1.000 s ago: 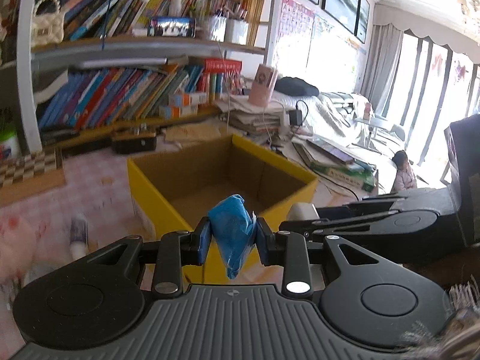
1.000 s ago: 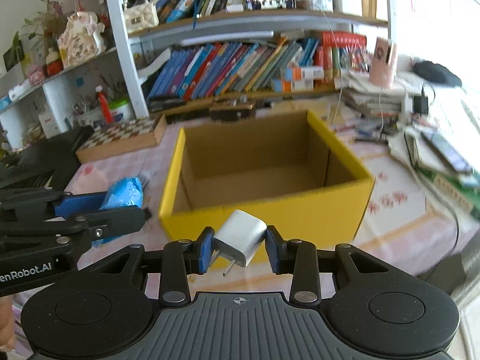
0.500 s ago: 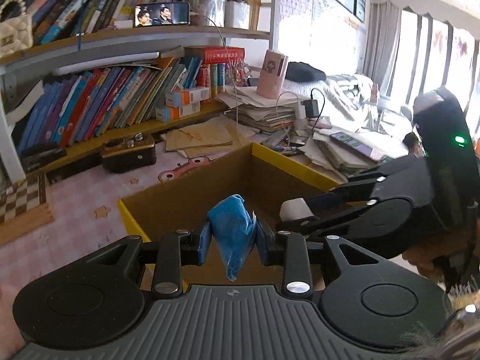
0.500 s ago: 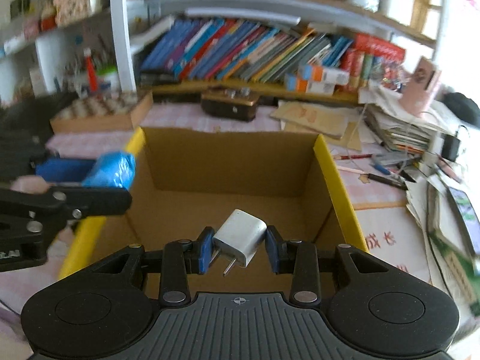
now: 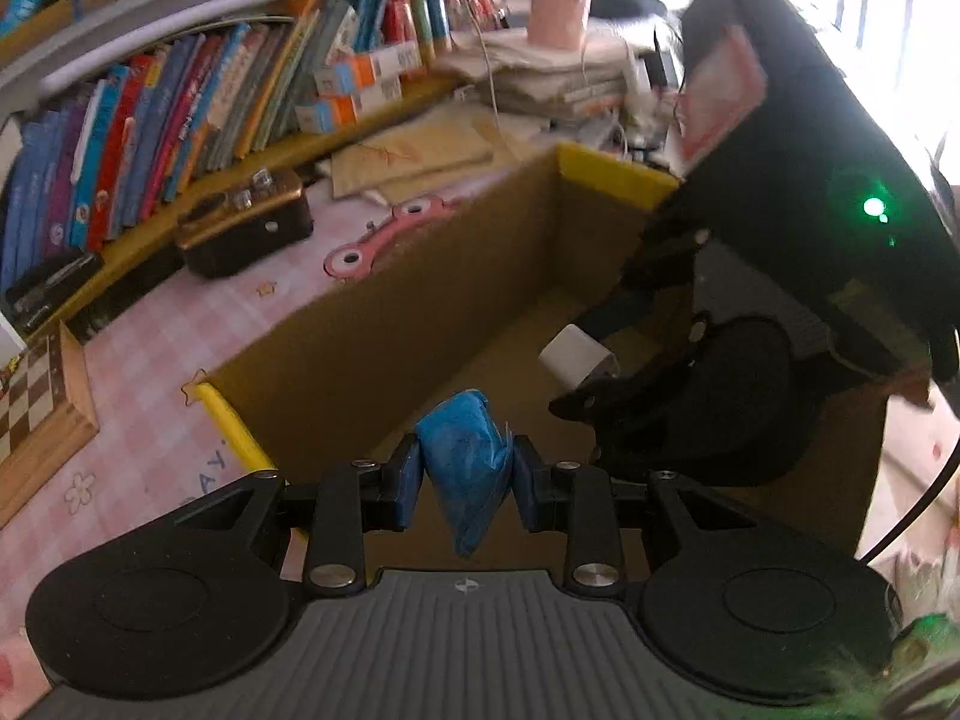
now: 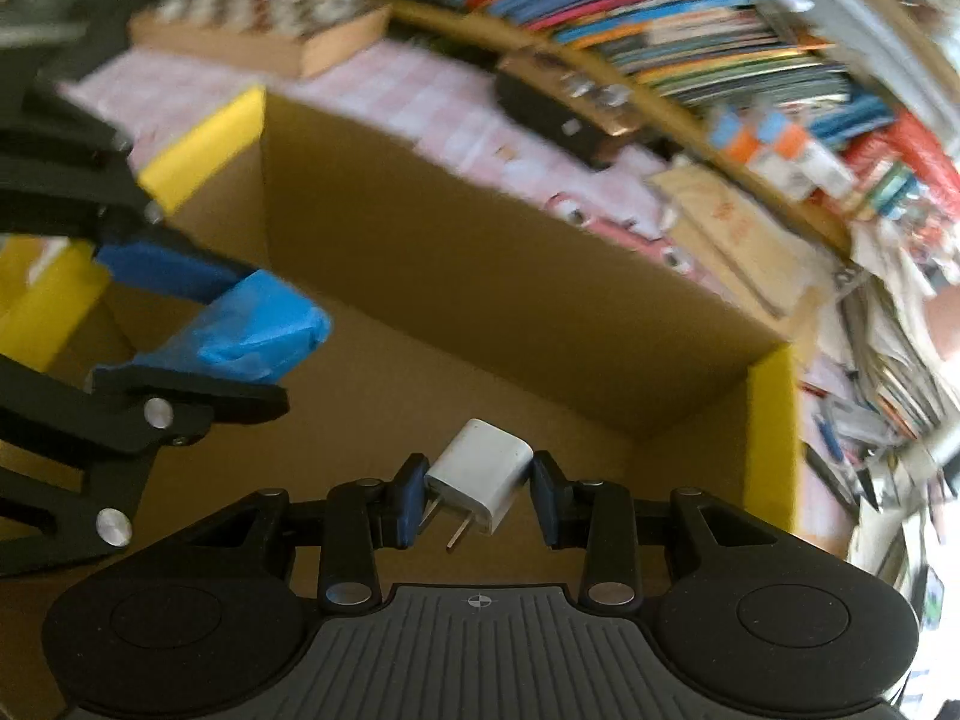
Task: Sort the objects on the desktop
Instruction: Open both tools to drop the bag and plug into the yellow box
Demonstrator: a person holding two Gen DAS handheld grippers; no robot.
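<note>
My left gripper (image 5: 463,483) is shut on a crumpled blue plastic packet (image 5: 465,462) and holds it over the open yellow cardboard box (image 5: 612,171). My right gripper (image 6: 477,495) is shut on a white plug-in charger (image 6: 480,474), also over the box's brown floor. The right gripper and charger (image 5: 576,354) show at the right of the left wrist view. The left gripper and blue packet (image 6: 240,330) show at the left of the right wrist view. The box (image 6: 774,420) looks empty inside.
The box stands on a pink checked tablecloth (image 5: 150,348). Behind it are a dark brown case (image 5: 240,228), a pink eyed object (image 5: 384,234), a chessboard (image 5: 30,396), a low bookshelf (image 5: 180,102) and stacked papers (image 5: 540,78) at the right.
Both grippers have moved forward and tilted down over the box, from in front of it to above its inside. Each still holds its object.
</note>
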